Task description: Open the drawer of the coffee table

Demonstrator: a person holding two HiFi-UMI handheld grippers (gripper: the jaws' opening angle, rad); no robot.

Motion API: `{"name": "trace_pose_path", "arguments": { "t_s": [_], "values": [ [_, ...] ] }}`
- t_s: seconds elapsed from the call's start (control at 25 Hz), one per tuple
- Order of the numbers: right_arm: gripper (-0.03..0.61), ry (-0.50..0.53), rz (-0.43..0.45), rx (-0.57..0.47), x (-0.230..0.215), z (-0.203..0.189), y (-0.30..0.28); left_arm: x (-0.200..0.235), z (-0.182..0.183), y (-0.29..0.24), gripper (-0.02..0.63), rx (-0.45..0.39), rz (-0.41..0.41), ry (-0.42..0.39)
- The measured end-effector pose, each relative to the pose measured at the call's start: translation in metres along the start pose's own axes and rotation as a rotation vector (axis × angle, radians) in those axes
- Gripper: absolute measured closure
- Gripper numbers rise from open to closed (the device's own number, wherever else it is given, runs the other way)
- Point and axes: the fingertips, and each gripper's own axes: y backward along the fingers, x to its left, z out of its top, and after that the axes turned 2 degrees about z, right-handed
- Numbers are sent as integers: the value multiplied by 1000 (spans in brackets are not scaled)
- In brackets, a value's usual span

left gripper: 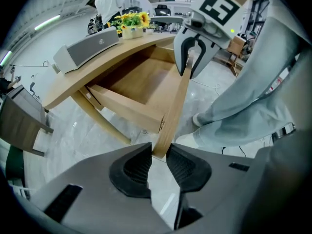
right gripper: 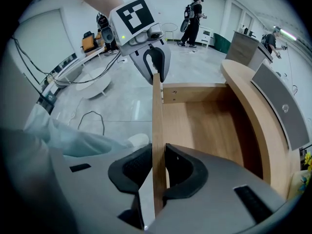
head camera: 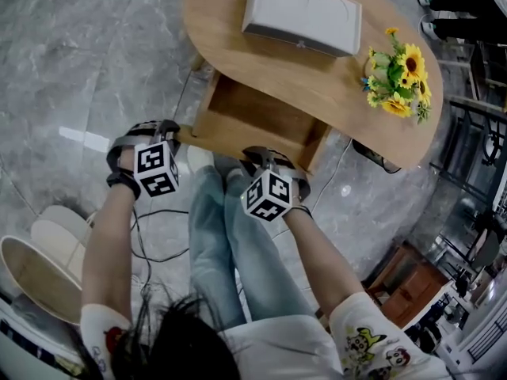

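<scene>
Left tool (left gripper: 159,152) and right tool (right gripper: 158,152) each clamped one end of the drawer front (left gripper: 176,106), the drawer (head camera: 253,117) standing well out from under the bench (head camera: 317,74). The pull seemed nearly done; next, an even final draw.

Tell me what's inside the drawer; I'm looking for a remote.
The pulled-out part of the drawer shows only a bare wood floor, with nothing in it. Its rear is covered by the tabletop, so that part cannot be seen.

Head view steeply down; both gripper views close, apparently sharing the drawer (head camera: 253,109).
</scene>
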Motion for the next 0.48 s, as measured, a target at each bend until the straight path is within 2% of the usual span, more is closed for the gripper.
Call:
{"name": "trace_pose_path", "arguments": {
  "t_s": [0.48],
  "values": [
    [509,12,4,-1,19,-10,-9,-22,-7,-9,528,5,30,60]
  ]
}}
